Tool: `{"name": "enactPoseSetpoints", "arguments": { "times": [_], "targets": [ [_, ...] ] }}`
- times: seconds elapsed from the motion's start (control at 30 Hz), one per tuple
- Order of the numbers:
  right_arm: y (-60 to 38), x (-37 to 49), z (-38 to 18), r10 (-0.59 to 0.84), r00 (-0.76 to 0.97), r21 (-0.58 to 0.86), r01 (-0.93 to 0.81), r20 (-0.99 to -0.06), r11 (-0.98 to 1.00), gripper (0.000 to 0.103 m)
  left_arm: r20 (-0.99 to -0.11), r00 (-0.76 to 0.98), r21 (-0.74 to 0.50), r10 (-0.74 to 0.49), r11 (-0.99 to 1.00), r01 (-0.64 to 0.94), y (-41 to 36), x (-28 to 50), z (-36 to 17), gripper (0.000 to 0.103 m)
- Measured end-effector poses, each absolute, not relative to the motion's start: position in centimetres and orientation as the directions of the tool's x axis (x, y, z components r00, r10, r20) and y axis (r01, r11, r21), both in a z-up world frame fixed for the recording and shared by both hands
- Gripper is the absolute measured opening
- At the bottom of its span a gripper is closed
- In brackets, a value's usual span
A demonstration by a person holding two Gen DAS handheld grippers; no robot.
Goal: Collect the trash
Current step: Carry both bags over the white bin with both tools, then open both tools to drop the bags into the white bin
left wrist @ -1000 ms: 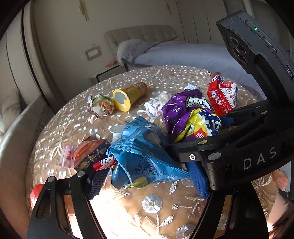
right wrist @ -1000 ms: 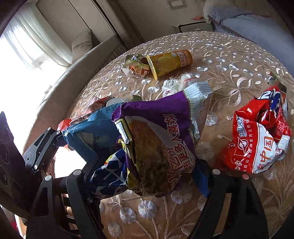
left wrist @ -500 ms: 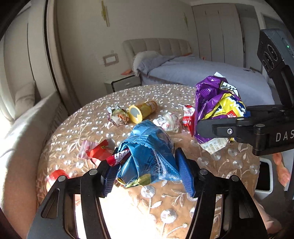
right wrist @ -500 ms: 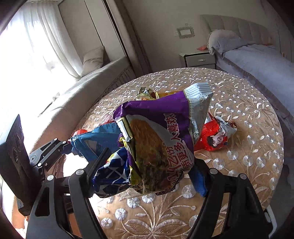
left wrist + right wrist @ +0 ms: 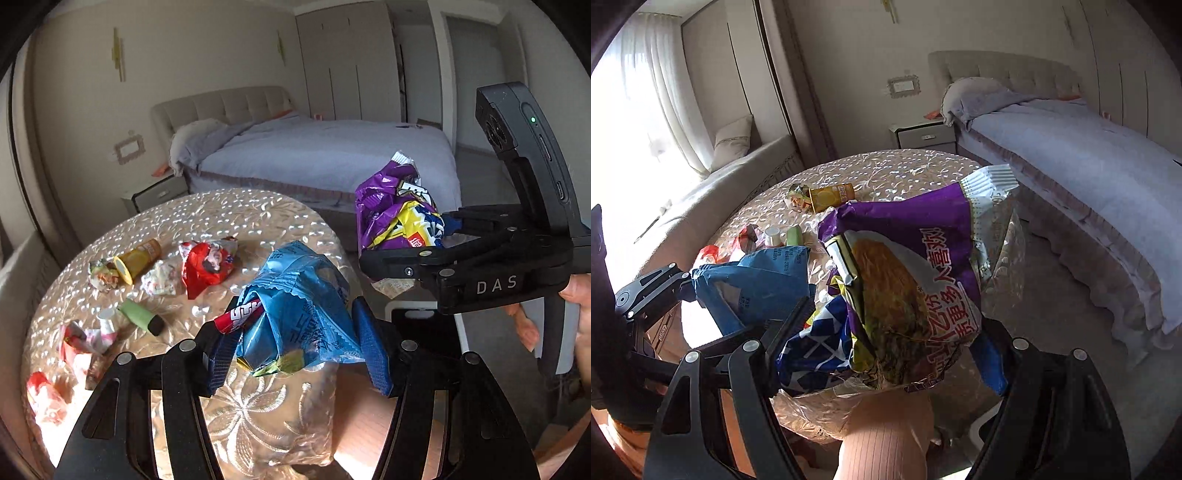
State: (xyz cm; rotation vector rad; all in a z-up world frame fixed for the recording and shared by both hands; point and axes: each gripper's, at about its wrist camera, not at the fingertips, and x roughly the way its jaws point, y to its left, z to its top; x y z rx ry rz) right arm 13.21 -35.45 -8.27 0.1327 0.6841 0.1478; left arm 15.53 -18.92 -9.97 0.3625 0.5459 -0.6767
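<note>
My left gripper [image 5: 295,354] is shut on a crumpled blue snack bag [image 5: 299,314], with a red wrapper [image 5: 238,315] sticking out at its left. It holds them in the air above the near edge of the round table [image 5: 229,218]. My right gripper [image 5: 886,354] is shut on a purple snack bag [image 5: 916,266] bunched with a blue-and-white wrapper [image 5: 816,350]. It is lifted past the table's right edge. The right gripper and purple bag [image 5: 391,210] show at the right of the left wrist view. The blue bag [image 5: 757,280] shows at the left of the right wrist view.
On the table lie a yellow can [image 5: 138,254], a red bag [image 5: 207,264], a crumpled white wrapper [image 5: 160,278], a green tube [image 5: 142,317] and several small wrappers at the left. A white bin [image 5: 417,314] stands on the floor by the table. A bed [image 5: 325,151] is behind.
Both grippers have risen from the table with their bags and pulled back toward the table's near right edge. The green tube that the bags covered now shows.
</note>
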Motion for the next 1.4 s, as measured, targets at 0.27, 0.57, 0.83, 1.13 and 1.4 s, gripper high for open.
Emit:
{"name": "enactPoseSetpoints", "arguments": {
  "times": [0.27, 0.57, 0.83, 1.13, 1.4],
  "targets": [
    [-43.8, 8.5, -12.5, 0.032, 0.737, 0.138, 0.084, -0.676, 0.987, 0.078, -0.656, 0.504, 0.119, -0.562, 0.582, 0.804, -27.8, 13.7, -13.9, 0.059],
    [-50.6, 7.2, -20.1, -0.021, 0.640, 0.037, 0.077, -0.769, 0.996, 0.078, -0.828, 0.212, -0.014, -0.519, 0.396, 0.918, -37.2, 15.6, -23.0, 0.059],
    [-53.1, 8.1, -28.4, -0.019, 0.478, -0.029, -0.014, -0.878, 0.999, 0.090, -0.913, 0.056, -0.050, -0.404, 0.249, 0.967, -42.4, 17.6, -30.2, 0.083],
    [-55.2, 6.9, -31.8, -0.016, 0.379, -0.021, -0.009, -0.925, 1.000, 0.099, -0.949, 0.039, -0.031, -0.314, 0.215, 0.976, -45.0, 18.0, -33.6, 0.099],
    [-54.8, 6.9, -30.0, 0.005, 0.436, 0.008, 0.005, -0.900, 1.000, 0.099, -0.933, 0.049, -0.042, -0.356, 0.242, 0.969, -44.3, 18.5, -32.5, 0.099]
  ]
}}
